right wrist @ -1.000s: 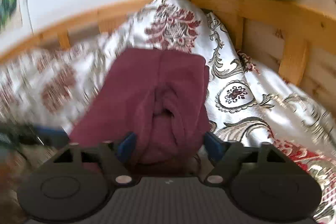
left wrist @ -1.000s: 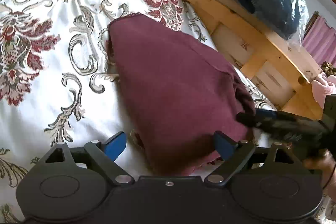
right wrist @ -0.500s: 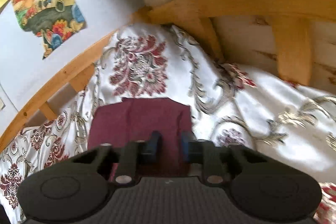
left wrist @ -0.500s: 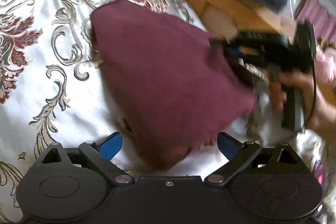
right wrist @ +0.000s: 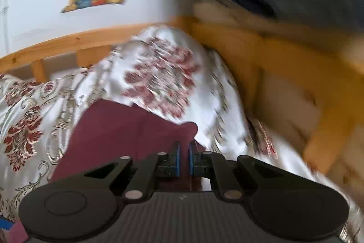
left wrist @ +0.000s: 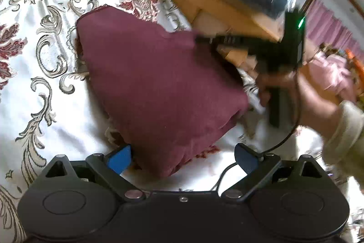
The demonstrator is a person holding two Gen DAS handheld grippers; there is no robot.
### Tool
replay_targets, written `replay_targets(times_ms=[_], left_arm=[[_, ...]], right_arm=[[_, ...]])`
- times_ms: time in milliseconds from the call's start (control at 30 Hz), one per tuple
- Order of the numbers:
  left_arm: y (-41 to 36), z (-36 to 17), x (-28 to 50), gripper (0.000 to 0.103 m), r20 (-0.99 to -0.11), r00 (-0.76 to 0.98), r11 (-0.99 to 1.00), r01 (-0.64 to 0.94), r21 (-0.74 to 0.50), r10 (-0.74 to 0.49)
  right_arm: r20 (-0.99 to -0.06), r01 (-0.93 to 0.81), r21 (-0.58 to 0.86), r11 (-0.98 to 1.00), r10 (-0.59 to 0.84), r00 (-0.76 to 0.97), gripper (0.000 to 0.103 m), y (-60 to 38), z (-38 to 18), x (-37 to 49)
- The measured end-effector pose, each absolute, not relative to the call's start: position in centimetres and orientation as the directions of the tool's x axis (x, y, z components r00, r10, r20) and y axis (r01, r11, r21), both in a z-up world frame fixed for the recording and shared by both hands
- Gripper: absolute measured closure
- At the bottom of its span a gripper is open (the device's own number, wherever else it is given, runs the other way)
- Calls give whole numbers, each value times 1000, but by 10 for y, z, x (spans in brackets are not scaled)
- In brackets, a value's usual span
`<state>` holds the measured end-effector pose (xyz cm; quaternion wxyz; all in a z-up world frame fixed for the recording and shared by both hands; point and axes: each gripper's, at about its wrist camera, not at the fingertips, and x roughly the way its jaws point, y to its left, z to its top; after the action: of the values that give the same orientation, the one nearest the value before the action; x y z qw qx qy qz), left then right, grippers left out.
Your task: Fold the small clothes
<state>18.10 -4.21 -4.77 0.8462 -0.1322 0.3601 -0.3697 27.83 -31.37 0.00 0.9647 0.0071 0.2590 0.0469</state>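
The maroon garment (left wrist: 159, 83) lies folded on the patterned bedspread (left wrist: 34, 60) of a wooden bed (left wrist: 204, 3); the right gripper (right wrist: 183, 159) has just closed, its blue pads narrow and pinching the garment's far right edge, which is lifted off the bedspread; the left gripper (left wrist: 182, 158) stands wide at the near end, one pad on each side of the cloth, not pressing; a hand (left wrist: 284, 85) holds the right tool.
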Motion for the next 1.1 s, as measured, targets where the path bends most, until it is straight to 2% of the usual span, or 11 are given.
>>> replay_targets(times_ms=[200,267,367,500,600,833,900,1000,1100], left_arm=[[-10,-40,190,1,-330,477,566,530,-632,-815],[-9,-42,196,1,-356,502,599,491,-633,-788],[-15,-48,202,1,-461,547,705,415,-575,-699],[-12,-65,216,1,-526,520,728,336,-598,-673],[-7,-77,227,0,-532,481,700,296,-650,-697],[-10,-79,229,0,-547,477,715,313,-625,-688],[-10,-80,229,0,-547,475,714,318,-624,-690],[-10,-80,228,0,-547,474,714,324,-620,-690],[-11,-80,228,0,-548,476,717,328,-615,-688]], right_arm=[[-527,-44,125,991,104,843,93,-332,-19,265],[-535,-43,131,990,107,838,93,-333,-23,265],[-548,-28,162,986,114,828,92,-337,-28,266],[-544,-2,179,984,101,833,81,-339,-35,263],[-537,12,213,977,107,837,76,-344,-39,262],[-540,22,250,968,121,833,57,-349,-28,268],[-530,19,317,948,160,833,44,-354,-26,271],[-509,12,418,909,223,832,35,-361,-26,277],[-510,16,462,887,250,823,32,-364,-28,288]])
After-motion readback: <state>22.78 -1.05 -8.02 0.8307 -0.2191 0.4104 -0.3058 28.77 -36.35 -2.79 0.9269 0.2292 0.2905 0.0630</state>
